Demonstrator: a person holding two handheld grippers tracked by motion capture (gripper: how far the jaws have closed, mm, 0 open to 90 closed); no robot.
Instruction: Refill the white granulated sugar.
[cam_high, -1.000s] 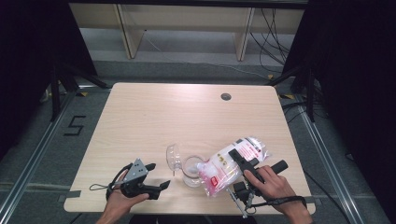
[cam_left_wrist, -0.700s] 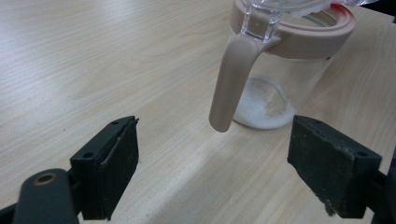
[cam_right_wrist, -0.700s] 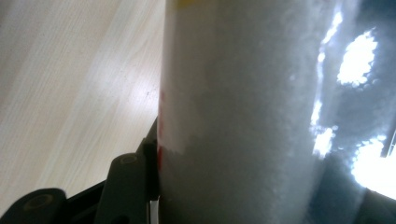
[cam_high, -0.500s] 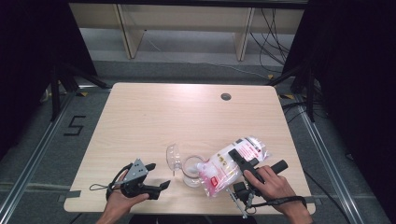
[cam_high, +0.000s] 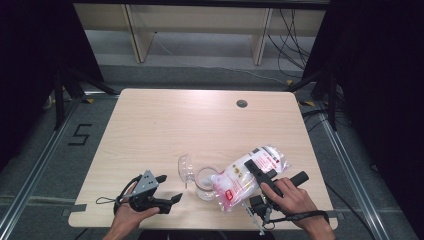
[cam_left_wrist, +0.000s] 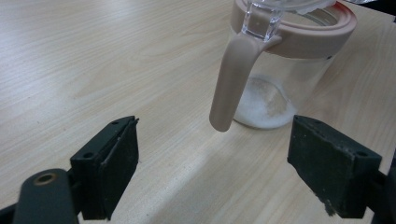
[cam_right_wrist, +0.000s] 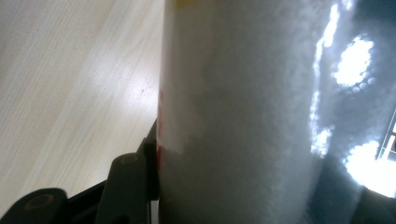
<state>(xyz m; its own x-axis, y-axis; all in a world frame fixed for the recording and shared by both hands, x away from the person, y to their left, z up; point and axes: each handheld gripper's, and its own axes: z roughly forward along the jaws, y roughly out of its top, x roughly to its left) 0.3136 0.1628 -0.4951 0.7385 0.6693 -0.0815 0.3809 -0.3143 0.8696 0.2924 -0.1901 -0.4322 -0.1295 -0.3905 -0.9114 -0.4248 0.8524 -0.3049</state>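
Pale wood-grain surface (cam_high: 165, 125), matte and flat. At lower centre of the high view stands a clear jar (cam_high: 205, 181) with a beige ring collar and a hinged clear lid (cam_high: 186, 169) tipped open; white granules lie in its base. The right tongs (cam_high: 252, 170) clench a glossy, crinkled plastic bag (cam_high: 247, 175) of white grains, tilted with its lower end at the jar's mouth. The left tongs (cam_left_wrist: 212, 168), blocky black pads, stand released near the jar.

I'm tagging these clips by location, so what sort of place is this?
Probably a lab or recording studio, not a kitchen: a bare wooden table ringed by black curtains, a taped "5" on the floor, loose cables, and a person working hand-held tongs over a jar.
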